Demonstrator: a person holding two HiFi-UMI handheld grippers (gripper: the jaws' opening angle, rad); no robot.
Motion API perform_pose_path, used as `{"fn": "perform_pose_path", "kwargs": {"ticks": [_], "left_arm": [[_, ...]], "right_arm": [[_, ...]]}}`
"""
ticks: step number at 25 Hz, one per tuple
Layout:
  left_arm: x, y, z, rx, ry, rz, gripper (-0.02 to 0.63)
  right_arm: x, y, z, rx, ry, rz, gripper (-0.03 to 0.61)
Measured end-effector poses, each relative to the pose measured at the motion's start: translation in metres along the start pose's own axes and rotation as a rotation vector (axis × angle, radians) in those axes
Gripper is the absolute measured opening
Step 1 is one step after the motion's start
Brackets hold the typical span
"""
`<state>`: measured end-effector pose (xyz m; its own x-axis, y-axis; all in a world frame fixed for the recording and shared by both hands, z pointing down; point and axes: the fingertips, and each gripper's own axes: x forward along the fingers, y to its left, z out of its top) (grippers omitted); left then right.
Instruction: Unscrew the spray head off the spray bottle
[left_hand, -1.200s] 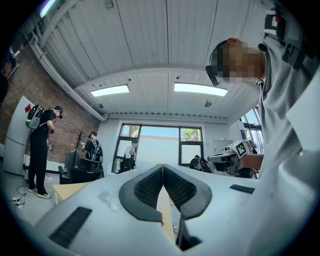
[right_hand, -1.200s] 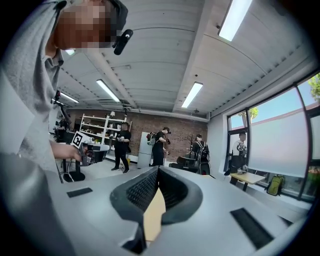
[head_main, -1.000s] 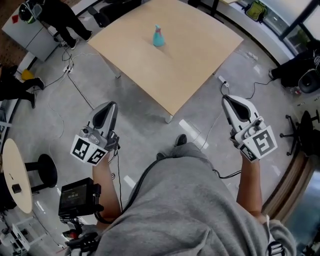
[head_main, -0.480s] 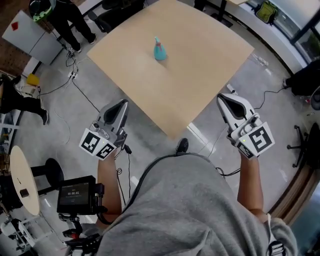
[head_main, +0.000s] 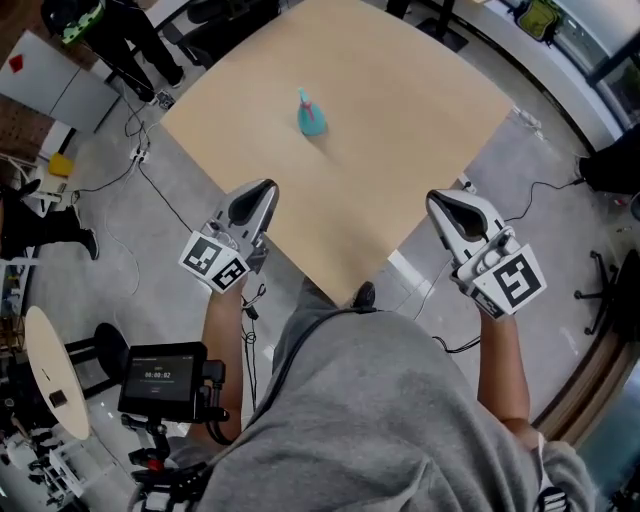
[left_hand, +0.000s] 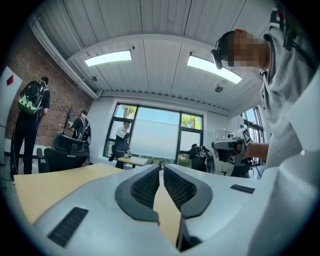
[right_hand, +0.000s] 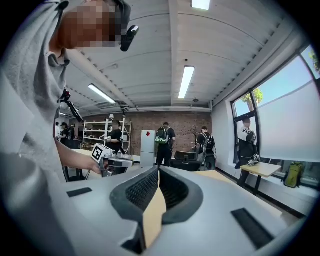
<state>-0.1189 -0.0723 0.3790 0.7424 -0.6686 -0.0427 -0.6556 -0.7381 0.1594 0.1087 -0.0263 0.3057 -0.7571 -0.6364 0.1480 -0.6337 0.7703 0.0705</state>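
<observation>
A small teal spray bottle (head_main: 311, 113) stands upright on the tan table (head_main: 400, 120), well in from its near corner. My left gripper (head_main: 263, 190) hovers over the table's near left edge, shut and empty, a good way short of the bottle. To the right of the near corner my right gripper (head_main: 443, 203) hangs above the floor, also shut with nothing in it. In the left gripper view the jaws (left_hand: 161, 169) meet at the tips; in the right gripper view the jaws (right_hand: 158, 172) do the same. Neither gripper view shows the bottle.
The table's near corner (head_main: 345, 296) points at the person's legs. Cables (head_main: 150, 170) trail over the grey floor at left. A round side table (head_main: 52, 370) and a stool (head_main: 108, 345) stand at lower left. Other people (head_main: 120, 30) stand beyond the table's far left.
The person has stepped closer to the table. Both grippers moved forward; the left one now reaches over the table's edge. Both stayed shut.
</observation>
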Motion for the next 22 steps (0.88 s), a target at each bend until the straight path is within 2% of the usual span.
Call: {"fn": "perform_pose_path", "kwargs": {"ticks": [3, 4, 8, 10, 13, 16, 19, 22], "left_arm": [[0.022, 0.031, -0.031, 0.000, 0.055, 0.010, 0.011], [0.036, 0.051, -0.045, -0.002, 0.073, 0.013, 0.033], [0.106, 0.139, -0.100, 0.001, 0.155, 0.038, 0.224], [0.125, 0.158, -0.120, 0.043, 0.204, 0.056, 0.335], [0.157, 0.188, -0.157, 0.131, 0.296, 0.052, 0.428], [0.199, 0.222, -0.211, 0.177, 0.389, 0.033, 0.459], [0.240, 0.241, -0.260, 0.188, 0.440, 0.012, 0.469], [0.262, 0.248, -0.276, 0.216, 0.447, -0.001, 0.469]], "right_arm": [[0.005, -0.004, 0.001, 0.012, -0.026, -0.012, 0.006], [0.014, -0.012, -0.003, 0.020, -0.018, -0.014, 0.006], [0.058, -0.059, -0.018, 0.061, 0.037, -0.053, 0.008], [0.057, -0.062, -0.018, 0.073, 0.059, -0.083, 0.008], [0.064, -0.067, -0.023, 0.090, 0.084, -0.118, 0.021], [0.083, -0.088, -0.046, 0.123, 0.145, -0.144, 0.096], [0.095, -0.114, -0.078, 0.165, 0.211, -0.167, 0.101], [0.100, -0.123, -0.090, 0.187, 0.235, -0.181, 0.101]]}}
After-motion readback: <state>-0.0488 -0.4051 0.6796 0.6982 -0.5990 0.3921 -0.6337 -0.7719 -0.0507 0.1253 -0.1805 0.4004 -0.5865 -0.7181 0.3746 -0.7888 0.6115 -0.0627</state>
